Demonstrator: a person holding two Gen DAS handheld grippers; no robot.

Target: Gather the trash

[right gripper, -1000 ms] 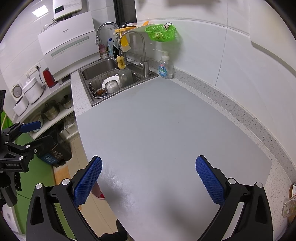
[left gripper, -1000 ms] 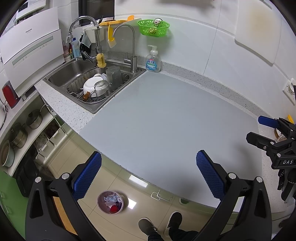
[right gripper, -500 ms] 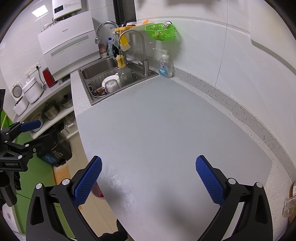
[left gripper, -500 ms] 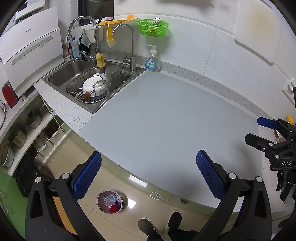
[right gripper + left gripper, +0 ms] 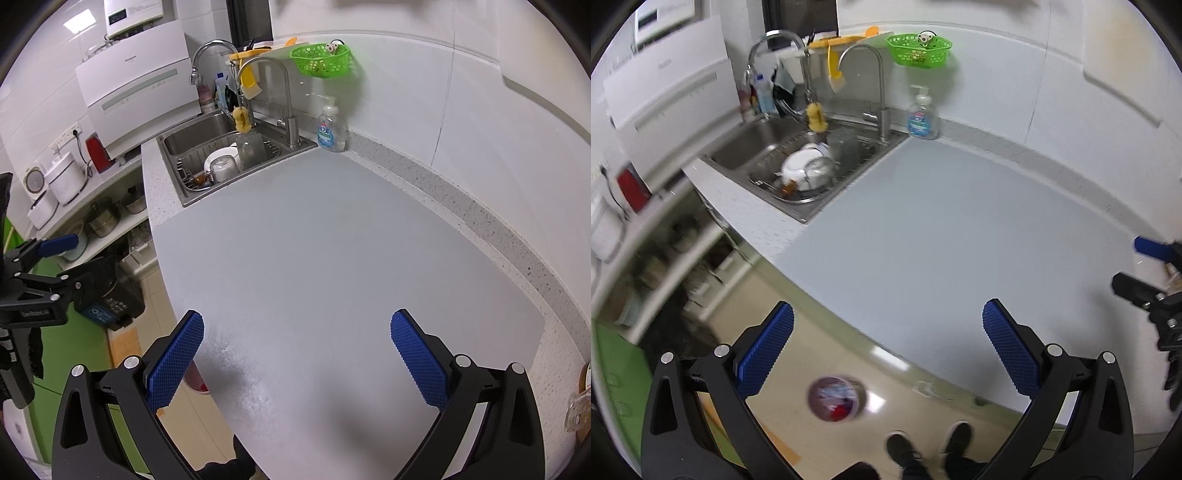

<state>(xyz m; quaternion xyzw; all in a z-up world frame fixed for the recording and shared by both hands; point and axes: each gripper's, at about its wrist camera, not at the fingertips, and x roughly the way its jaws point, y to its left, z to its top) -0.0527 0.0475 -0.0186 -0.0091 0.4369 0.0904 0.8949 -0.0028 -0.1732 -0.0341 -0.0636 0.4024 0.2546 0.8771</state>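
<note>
Countertop under both splayed, seemingly empty grippers.

Loads of open room over the grey desk, basically bare from the near edge out to the far wall. Stuff only crowds the far left corner: the sink stacked with dishes, the tall faucet, and the soap bottle beside it. The left hand-held gripper hangs past the desk edge above open floor, where a small trash bin sits.
</note>
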